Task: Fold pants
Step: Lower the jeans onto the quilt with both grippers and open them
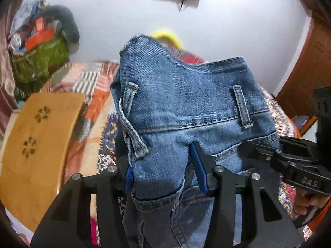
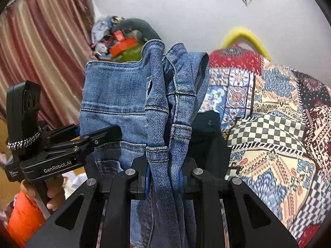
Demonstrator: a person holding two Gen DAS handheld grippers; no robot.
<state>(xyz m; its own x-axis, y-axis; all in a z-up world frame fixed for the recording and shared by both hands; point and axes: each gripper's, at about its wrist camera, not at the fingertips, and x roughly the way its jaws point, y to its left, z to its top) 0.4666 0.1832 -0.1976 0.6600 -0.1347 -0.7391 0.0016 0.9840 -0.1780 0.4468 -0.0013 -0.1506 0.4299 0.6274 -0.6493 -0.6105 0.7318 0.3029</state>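
Blue denim pants [image 1: 186,107] hang in the air, held at the waistband by both grippers. My left gripper [image 1: 163,171] is shut on the waistband near a belt loop, blue pads pressed on the cloth. My right gripper [image 2: 165,177] is shut on a bunched part of the waistband [image 2: 163,124] with belt loops showing. The right gripper also shows in the left wrist view [image 1: 289,161], clamped on the pants' right side. The left gripper shows in the right wrist view [image 2: 99,138], clamped on the pants' left side. The legs hang down out of sight.
A bed with a patchwork quilt [image 2: 269,113] lies below and right. A wooden board [image 1: 41,136] stands at left. A green bag of clutter [image 1: 41,55] sits by the wall. Pink curtains [image 2: 37,62] hang left. A wooden door [image 1: 310,66] is at right.
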